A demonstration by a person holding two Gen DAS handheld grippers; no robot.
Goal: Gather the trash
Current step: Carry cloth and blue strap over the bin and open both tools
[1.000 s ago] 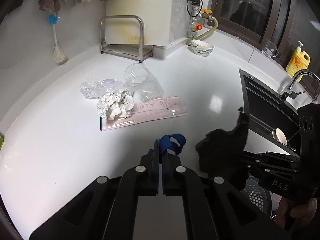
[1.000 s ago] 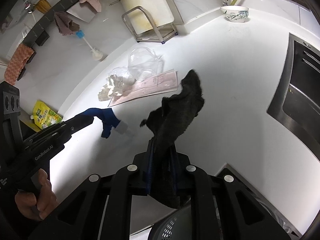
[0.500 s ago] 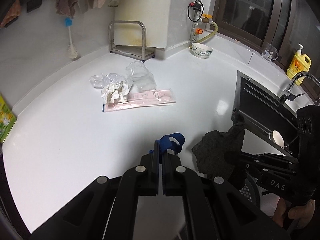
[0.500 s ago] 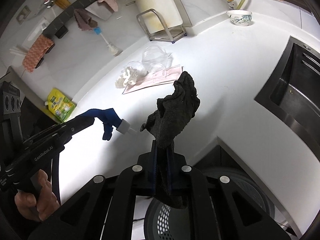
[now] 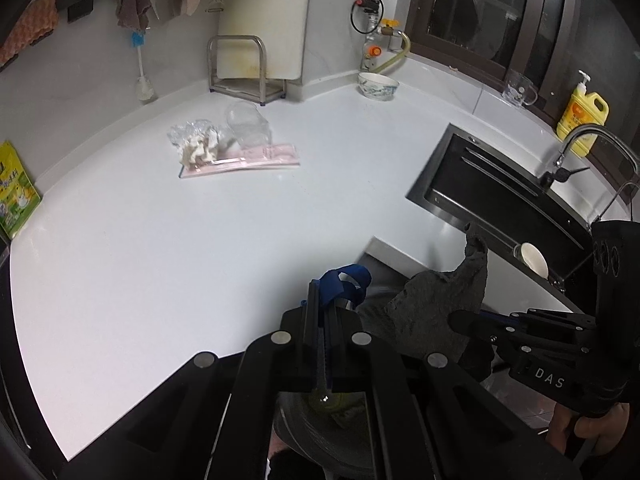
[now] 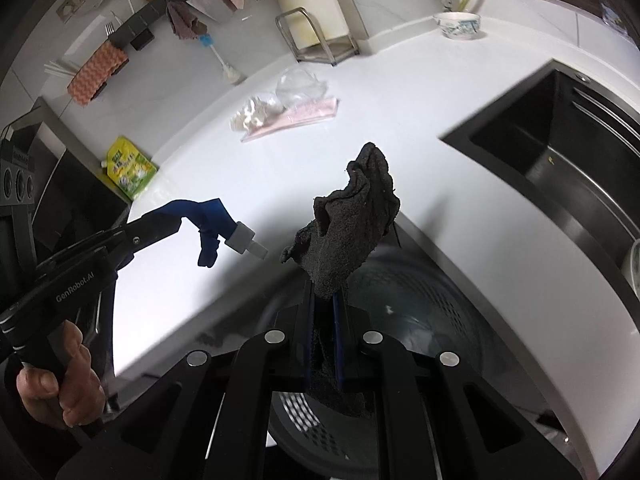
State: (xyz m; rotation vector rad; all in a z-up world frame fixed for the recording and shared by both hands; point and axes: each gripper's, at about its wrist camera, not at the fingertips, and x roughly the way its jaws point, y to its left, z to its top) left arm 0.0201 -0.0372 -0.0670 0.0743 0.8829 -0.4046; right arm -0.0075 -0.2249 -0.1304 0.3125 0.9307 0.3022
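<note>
Dark grey, nubbly cloth (image 6: 352, 224) stands crumpled from the right tool (image 6: 324, 320), clamped between its closed fingers beyond the near edge of the white tabletop (image 6: 420, 128), above a perforated bin (image 6: 420, 320). Only the right view shows the blue strip (image 6: 208, 220) ending in a grey cap; the left tool (image 5: 322, 320) pinches it shut. Far back lie crumpled paper (image 5: 198, 148), a clear cup (image 5: 248, 128) and a pink packet (image 5: 248, 160).
</note>
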